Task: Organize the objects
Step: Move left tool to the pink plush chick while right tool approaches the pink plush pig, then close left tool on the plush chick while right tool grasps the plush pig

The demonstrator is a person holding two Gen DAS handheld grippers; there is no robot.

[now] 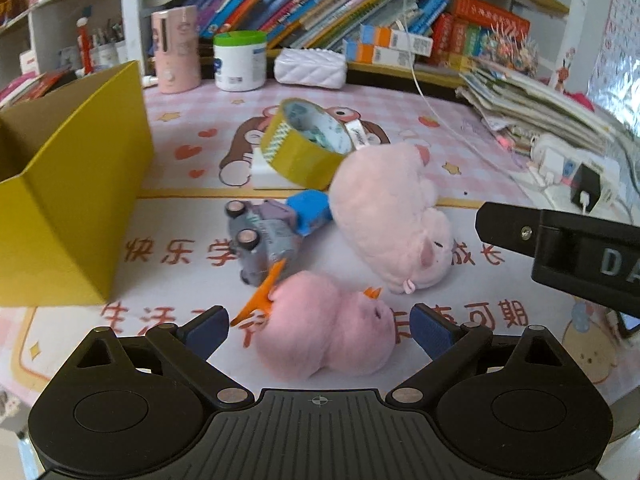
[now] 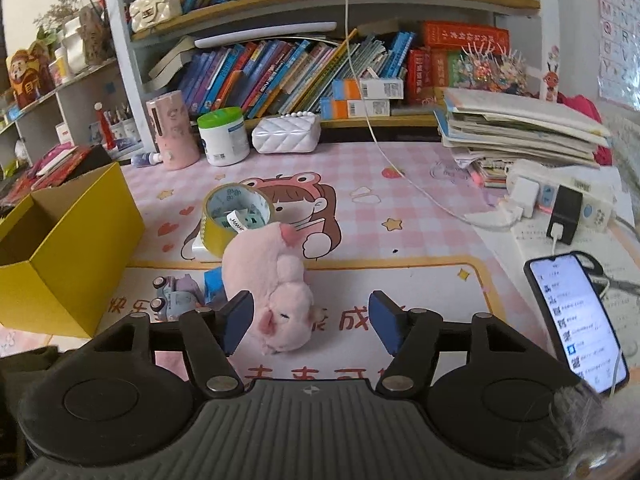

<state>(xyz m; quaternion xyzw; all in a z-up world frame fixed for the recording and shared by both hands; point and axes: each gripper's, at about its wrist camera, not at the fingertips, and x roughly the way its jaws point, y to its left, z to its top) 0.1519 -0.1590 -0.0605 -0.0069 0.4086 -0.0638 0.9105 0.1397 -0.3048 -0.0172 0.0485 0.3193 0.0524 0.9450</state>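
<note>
Left gripper [image 1: 318, 330]: fingers spread wide, nothing clamped. A small pink plush with orange parts [image 1: 324, 332] lies on the desk mat [image 1: 500, 168] directly between the blue pads [image 1: 206, 330], its sides close to them; contact cannot be confirmed. Just ahead of this gripper lies a grey toy car [image 1: 260, 236] on its side, touching a blue block [image 1: 310, 212]. Ahead and to the right lies a larger pink plush pig [image 1: 388, 216]. Further ahead a yellow tape roll [image 1: 308, 144] leans tilted on a white object. A yellow cardboard box [image 1: 76, 184], open at the top, stands ahead to the left.

Right gripper [image 2: 312, 322]: fingers spread apart, holding nothing. The pig [image 2: 276, 292] lies between them, nearer the left pad [image 2: 238, 320]. A lit phone [image 2: 576, 320] stands to its right
</note>
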